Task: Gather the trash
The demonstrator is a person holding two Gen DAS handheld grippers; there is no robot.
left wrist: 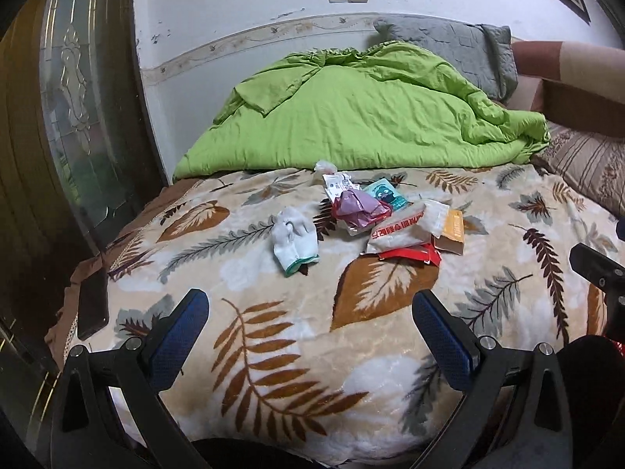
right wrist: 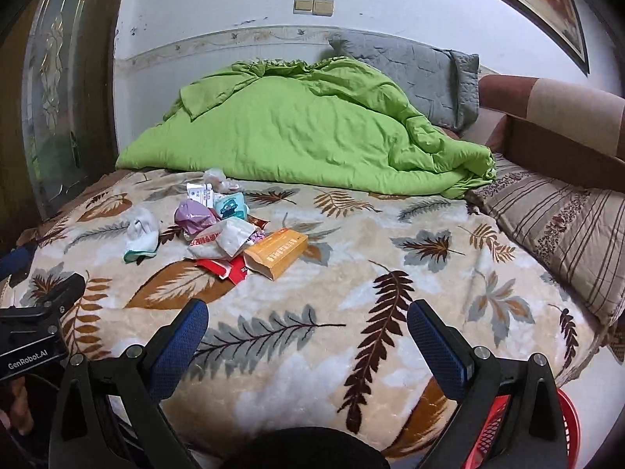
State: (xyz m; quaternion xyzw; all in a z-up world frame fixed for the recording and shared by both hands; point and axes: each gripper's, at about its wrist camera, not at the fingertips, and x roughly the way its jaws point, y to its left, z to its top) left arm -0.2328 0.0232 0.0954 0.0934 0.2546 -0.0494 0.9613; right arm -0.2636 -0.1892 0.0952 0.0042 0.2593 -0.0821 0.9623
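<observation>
A pile of trash lies on the leaf-patterned blanket (left wrist: 273, 351) in the middle of the bed: a white glove (left wrist: 293, 236) (right wrist: 142, 234), a purple bag (left wrist: 357, 205) (right wrist: 194, 213), a white wrapper with red print (left wrist: 402, 230) (right wrist: 218, 238), an orange box (left wrist: 453, 230) (right wrist: 277, 252), red packaging (left wrist: 410, 254) (right wrist: 226, 267) and a teal packet (left wrist: 384, 193) (right wrist: 232, 205). My left gripper (left wrist: 310, 324) is open and empty, short of the pile. My right gripper (right wrist: 306, 332) is open and empty, nearer than the pile and to its right.
A crumpled green duvet (left wrist: 351, 117) (right wrist: 304, 133) and a grey pillow (right wrist: 422, 74) lie at the head of the bed. A striped pillow (right wrist: 558, 226) is at the right. A red basket (right wrist: 562, 430) sits below the bed's near right corner. A dark door (left wrist: 78, 117) is at the left.
</observation>
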